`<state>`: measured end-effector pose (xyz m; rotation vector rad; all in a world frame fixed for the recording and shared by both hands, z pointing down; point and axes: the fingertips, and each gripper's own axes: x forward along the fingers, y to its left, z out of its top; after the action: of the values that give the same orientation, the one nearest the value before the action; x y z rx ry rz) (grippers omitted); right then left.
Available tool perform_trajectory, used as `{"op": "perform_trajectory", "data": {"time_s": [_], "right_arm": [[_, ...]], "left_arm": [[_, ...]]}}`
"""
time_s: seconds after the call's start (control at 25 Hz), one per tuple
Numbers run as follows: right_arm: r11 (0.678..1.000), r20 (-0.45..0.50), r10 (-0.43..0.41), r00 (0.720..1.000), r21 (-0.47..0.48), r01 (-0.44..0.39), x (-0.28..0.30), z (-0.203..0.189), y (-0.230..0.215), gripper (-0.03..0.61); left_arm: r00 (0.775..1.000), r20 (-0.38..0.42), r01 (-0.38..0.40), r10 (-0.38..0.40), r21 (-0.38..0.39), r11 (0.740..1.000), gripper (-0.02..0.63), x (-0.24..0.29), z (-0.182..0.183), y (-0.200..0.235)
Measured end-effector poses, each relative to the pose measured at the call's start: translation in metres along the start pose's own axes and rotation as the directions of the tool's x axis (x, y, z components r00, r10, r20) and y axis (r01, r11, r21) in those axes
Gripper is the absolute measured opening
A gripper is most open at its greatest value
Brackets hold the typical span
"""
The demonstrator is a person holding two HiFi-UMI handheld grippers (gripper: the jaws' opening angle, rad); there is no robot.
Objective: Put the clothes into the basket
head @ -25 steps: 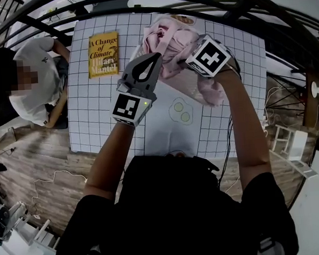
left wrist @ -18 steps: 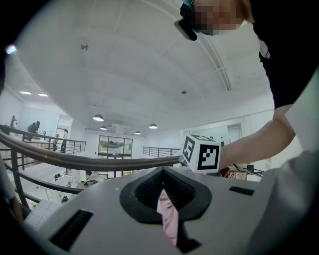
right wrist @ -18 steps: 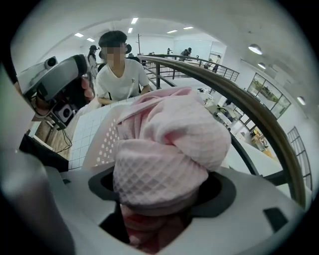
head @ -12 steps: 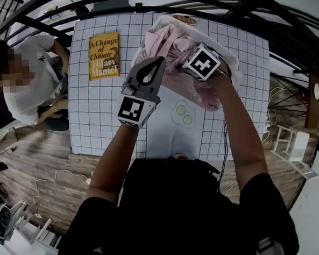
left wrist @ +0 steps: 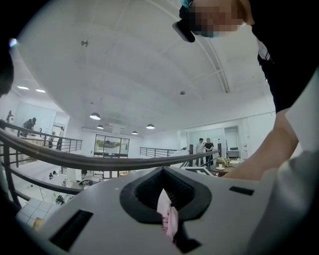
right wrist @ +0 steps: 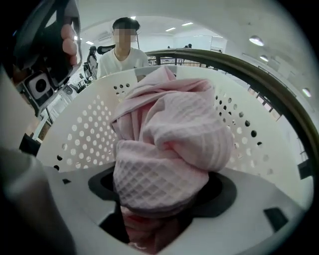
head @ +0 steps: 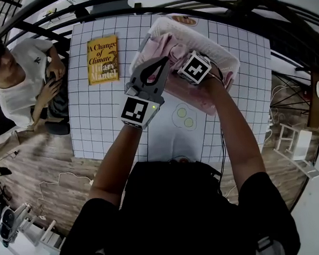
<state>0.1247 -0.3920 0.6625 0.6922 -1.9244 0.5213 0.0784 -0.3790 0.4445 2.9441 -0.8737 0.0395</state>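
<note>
right tongs [right wrist: 155,219] clamp a fat wad of pink cloth [right wrist: 169,144] inside the white basket [right wrist: 84,134], upper middle of the head view. left tongs [left wrist: 168,221] nip a pinch of it. i'd release low, then bring the left pinch in after.

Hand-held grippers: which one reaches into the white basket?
The right hand-held gripper, gripping bunched pink cloth inside the white basket; the left hand-held gripper points level, pinching a corner.

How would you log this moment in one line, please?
right tool: shut on pink cloth, inside white basket | left tool: shut on pink cloth
</note>
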Motion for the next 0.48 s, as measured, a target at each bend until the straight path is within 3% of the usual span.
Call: {"op": "perform_trajectory", "data": {"time_s": [0.48], "right_arm": [[0.999,-0.034,0.028,0.999,-0.031,-0.029,0.033,-0.017,-0.003,0.392]], "left_arm": [[0.999,0.019,0.03,-0.031,0.024,0.999,0.003,0.035,0.006,0.002]]}}
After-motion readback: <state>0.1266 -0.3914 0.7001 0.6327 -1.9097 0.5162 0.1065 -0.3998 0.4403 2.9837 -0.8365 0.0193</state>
